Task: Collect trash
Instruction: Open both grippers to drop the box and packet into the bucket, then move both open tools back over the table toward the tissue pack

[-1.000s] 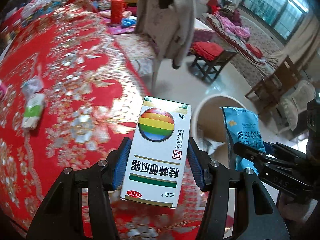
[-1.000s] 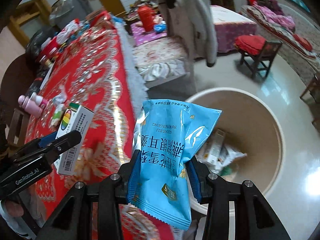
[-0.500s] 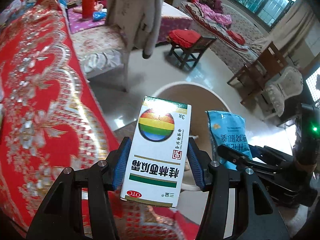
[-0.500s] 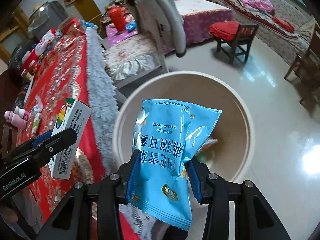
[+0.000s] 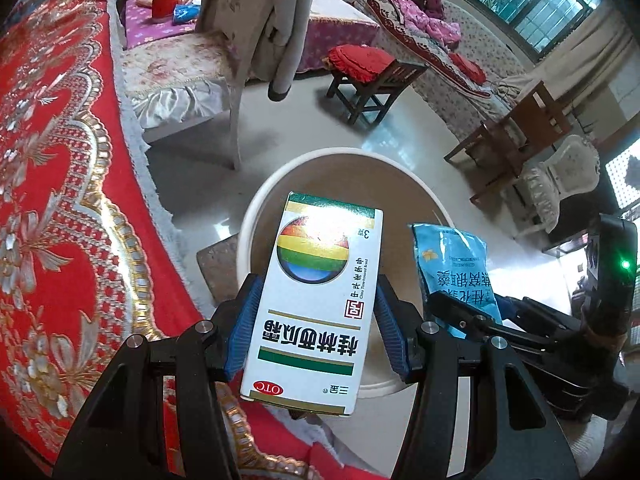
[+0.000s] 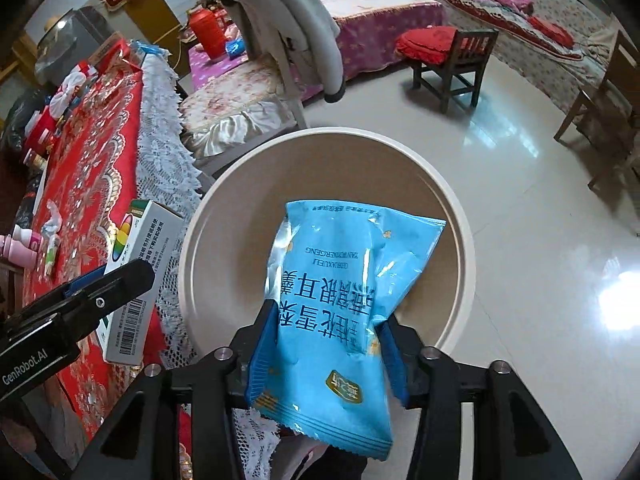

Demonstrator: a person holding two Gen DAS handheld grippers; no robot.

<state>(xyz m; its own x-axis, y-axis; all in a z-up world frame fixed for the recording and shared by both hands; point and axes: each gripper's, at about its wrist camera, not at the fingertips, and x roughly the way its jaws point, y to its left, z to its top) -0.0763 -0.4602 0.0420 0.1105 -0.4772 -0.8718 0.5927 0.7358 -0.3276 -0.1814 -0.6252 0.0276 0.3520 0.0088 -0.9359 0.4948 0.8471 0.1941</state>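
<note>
Blue snack packet (image 6: 340, 304) between opening right jaws, over the bin (image 6: 460, 216). White box (image 5: 316, 308) pinched in left jaws near the rim: risks clipping it, landing outside.

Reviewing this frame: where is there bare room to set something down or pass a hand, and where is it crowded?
Free: the glossy floor right of the beige bin, up to the wooden stool; and the red tablecloth's near stretch in the left view. Crowded: over the bin, where the white box and blue packet hang, and the table's far end with small bottles.
</note>
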